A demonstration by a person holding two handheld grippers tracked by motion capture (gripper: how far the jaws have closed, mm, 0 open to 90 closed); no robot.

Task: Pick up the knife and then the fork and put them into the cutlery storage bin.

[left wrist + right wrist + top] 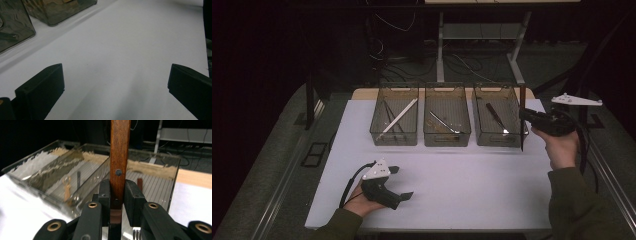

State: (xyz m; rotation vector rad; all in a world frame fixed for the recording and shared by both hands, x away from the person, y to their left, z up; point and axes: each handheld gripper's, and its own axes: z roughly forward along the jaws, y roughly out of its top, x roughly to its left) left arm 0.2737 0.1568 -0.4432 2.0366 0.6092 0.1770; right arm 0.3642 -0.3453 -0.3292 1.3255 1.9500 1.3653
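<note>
My right gripper (524,115) hovers at the right bin's (492,137) right wall, shut on a wooden-handled utensil (522,136) that hangs upright, its lower end near the table. In the right gripper view the brown riveted handle (120,150) rises between my right gripper's (117,195) jaws; the utensil's head is hidden. My left gripper (401,182) rests low over the front left of the white table (462,180), open with nothing in it. In the left gripper view my left gripper's (115,85) jaws stand wide apart over bare table.
Three clear bins stand in a row at the table's back. The left bin (394,137) holds a white stick, the middle bin (447,139) a silver utensil, the right one a dark-handled utensil (496,117). Dark floor, cables and a table frame (440,50) lie beyond.
</note>
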